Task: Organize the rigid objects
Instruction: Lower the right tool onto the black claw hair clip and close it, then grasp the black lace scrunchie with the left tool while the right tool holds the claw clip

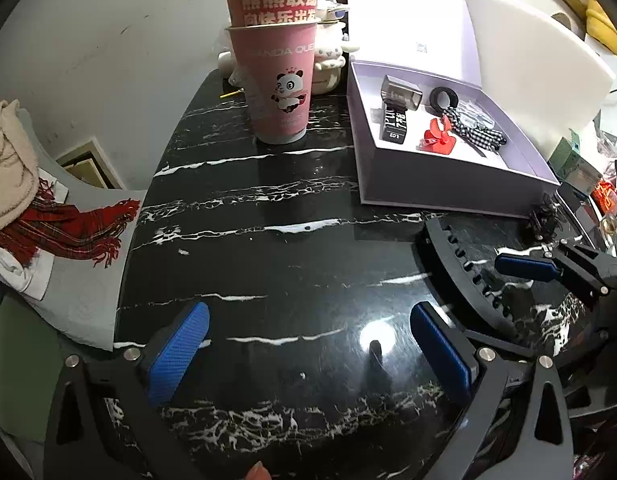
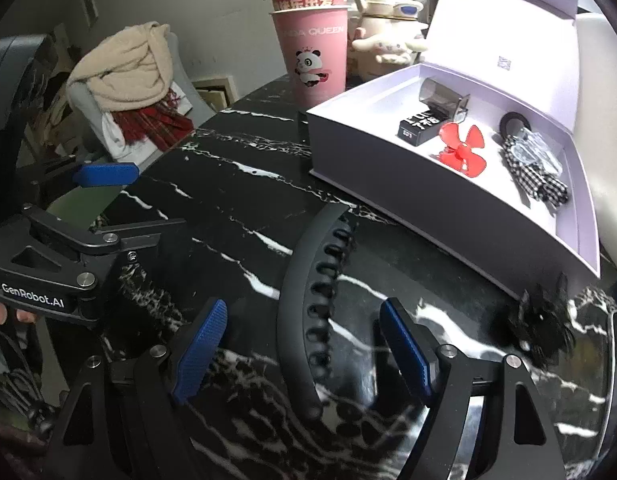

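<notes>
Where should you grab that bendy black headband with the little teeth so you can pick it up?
Probably the middle of the black curved toothed headband, coming from above. It lies flat on the black marble table, so the jaws of the right gripper, already open on either side of it, could pinch across its narrow width, one on the toothed inner edge, one on the smooth outer.

Black table [image 1: 268, 248] veined with white; pink panda-printed cups [image 1: 280, 80] upper centre; lilac box [image 2: 448, 200] holding a red fan [image 2: 462, 148] and black-and-white checked ribbon [image 2: 536, 176]; blue-padded tongs [image 1: 308, 344].
</notes>
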`<state>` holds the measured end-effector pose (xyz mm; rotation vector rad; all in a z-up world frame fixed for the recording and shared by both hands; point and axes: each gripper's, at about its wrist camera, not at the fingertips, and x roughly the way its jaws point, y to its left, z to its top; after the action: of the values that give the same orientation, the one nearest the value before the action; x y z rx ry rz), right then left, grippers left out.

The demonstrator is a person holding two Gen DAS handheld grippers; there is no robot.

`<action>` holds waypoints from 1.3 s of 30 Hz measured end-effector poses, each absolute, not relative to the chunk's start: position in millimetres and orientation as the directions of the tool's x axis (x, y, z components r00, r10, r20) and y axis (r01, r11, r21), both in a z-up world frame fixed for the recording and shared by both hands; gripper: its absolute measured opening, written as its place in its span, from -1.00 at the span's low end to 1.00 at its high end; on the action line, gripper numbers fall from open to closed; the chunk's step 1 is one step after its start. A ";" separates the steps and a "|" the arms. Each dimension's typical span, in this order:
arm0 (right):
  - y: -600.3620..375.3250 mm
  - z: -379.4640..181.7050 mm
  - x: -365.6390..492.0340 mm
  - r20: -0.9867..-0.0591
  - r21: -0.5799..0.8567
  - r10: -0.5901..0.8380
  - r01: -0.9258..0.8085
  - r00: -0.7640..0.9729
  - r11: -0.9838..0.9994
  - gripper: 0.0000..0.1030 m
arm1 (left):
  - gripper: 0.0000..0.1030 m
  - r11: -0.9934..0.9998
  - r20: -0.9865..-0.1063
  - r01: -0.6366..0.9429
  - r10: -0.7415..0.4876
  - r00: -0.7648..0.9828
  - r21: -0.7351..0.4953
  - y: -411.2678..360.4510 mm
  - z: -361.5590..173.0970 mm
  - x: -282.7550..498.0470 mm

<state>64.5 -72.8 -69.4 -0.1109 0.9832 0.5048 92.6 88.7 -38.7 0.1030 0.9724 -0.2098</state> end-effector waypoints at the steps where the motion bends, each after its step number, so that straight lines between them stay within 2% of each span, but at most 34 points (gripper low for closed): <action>1: -71.3 -70.2 65.7 -0.821 0.131 0.356 -0.460 0.445 0.878 0.42 | 0.99 0.977 -0.827 0.215 -0.127 0.548 -0.007 90.1 -38.7 93.5; 6: -67.4 -73.7 69.7 -0.831 0.125 0.348 -0.464 0.435 0.877 0.10 | 0.99 0.983 -0.822 0.185 -0.104 0.560 0.002 95.7 -38.4 100.3; 8: -67.4 -73.2 69.2 -0.834 0.102 0.331 -0.467 0.442 0.879 -0.14 | 0.99 0.983 -0.825 0.183 -0.106 0.555 -0.003 95.7 -39.0 101.7; 9: -67.9 -72.5 68.7 -0.835 0.097 0.328 -0.469 0.442 0.878 -0.43 | 0.99 0.982 -0.827 0.187 -0.112 0.551 -0.008 95.0 -39.4 102.0; 15: -80.2 -65.7 57.5 -0.814 0.108 0.353 -0.478 0.461 0.872 -0.45 | 0.99 0.979 -0.833 0.203 -0.105 0.543 0.009 79.8 -39.8 102.8; 25: -137.7 -40.5 34.1 -0.777 0.110 0.324 -0.390 0.540 0.914 -0.45 | 0.99 0.945 -0.813 0.326 -0.203 0.546 -0.017 26.5 -30.0 103.3; 32: -182.3 -25.7 18.5 -0.766 0.074 0.245 -0.297 0.595 0.952 -0.45 | 0.99 0.903 -0.816 0.428 -0.279 0.507 -0.043 -21.8 -30.7 105.1; 39: -223.9 -27.1 11.1 -0.770 0.097 0.201 -0.200 0.606 0.975 -0.45 | 0.99 0.865 -0.816 0.499 -0.327 0.477 -0.054 -64.6 -34.7 110.2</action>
<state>11.1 -223.9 -27.1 0.0010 0.8901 0.2320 110.2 -64.6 -34.7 0.2017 0.9477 -0.5086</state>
